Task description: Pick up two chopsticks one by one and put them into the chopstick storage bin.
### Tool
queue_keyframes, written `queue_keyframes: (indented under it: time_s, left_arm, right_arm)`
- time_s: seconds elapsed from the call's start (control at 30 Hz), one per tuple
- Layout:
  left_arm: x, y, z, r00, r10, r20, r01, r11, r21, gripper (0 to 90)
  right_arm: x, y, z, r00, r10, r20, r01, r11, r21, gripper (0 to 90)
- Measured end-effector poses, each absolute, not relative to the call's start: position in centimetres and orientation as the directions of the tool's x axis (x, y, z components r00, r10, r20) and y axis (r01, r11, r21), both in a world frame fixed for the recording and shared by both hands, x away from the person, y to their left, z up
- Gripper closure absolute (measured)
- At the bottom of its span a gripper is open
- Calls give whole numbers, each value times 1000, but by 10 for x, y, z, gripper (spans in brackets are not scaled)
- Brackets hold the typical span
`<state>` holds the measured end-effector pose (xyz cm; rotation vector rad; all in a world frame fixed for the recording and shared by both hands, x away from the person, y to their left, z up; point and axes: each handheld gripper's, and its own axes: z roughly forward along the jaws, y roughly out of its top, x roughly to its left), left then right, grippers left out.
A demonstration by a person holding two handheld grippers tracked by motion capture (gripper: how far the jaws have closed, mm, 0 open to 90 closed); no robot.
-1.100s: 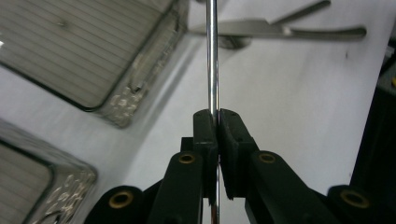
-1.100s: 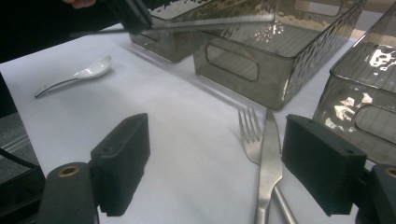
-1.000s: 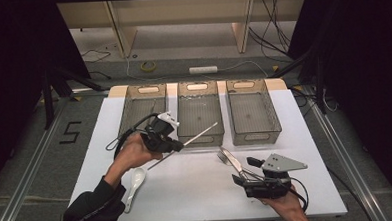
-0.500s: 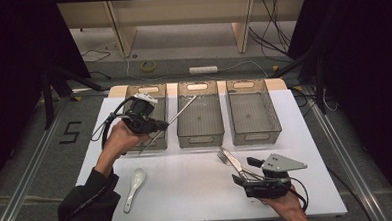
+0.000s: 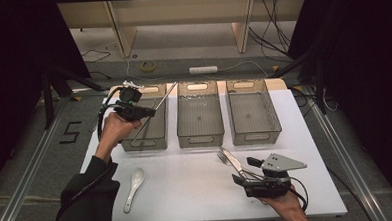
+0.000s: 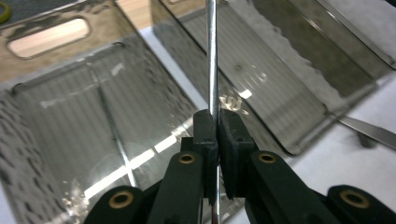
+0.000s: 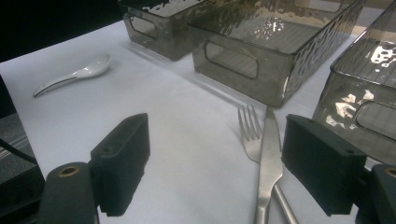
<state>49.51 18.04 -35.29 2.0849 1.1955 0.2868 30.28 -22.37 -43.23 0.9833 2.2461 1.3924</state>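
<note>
Gripping a thin metal rod (image 6: 212,56) tight between its jaws, the left claw (image 5: 143,112) hovers above the leftmost of three clear bins (image 5: 146,137), the rod slanting up over that bin's far end. The right claw (image 7: 215,158) rests low over the white desk (image 5: 187,186), jaws wide apart and empty, just short of a fork (image 7: 247,130) and knife (image 7: 267,158) lying side by side. A white spoon (image 5: 135,185) lies apart, nearer the left forearm.

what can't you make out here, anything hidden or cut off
- Metal rod in the left gripper: both ends run off the left gripper view's edges, so its kind is unclear.
- Knife and fork: handles cut off by the right gripper view's bottom edge.
- Left bin: the person's hand covers part of it in the high view.
</note>
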Motion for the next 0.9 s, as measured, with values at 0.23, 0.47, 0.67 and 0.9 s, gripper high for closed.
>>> queue_keyframes:
  time_s: [0.23, 0.47, 0.67, 0.9]
  left_arm:
    - [513, 188, -357, 476, 872, -114, 690, -290, 663, 858]
    - [530, 197, -365, 417, 902, -111, 720, -253, 646, 858]
    - [539, 206, -378, 371, 923, -104, 737, -225, 637, 857]
    - [545, 211, -389, 335, 937, -96, 741, -199, 642, 857]
  right_arm:
    - [303, -224, -432, -713, 696, 85, 386, 287, 877, 243]
    - [303, -224, -432, -714, 695, 84, 384, 289, 877, 243]
    - [303, -223, -432, -716, 693, 85, 383, 288, 878, 243]
    - [303, -223, -432, -716, 693, 86, 384, 288, 877, 243]
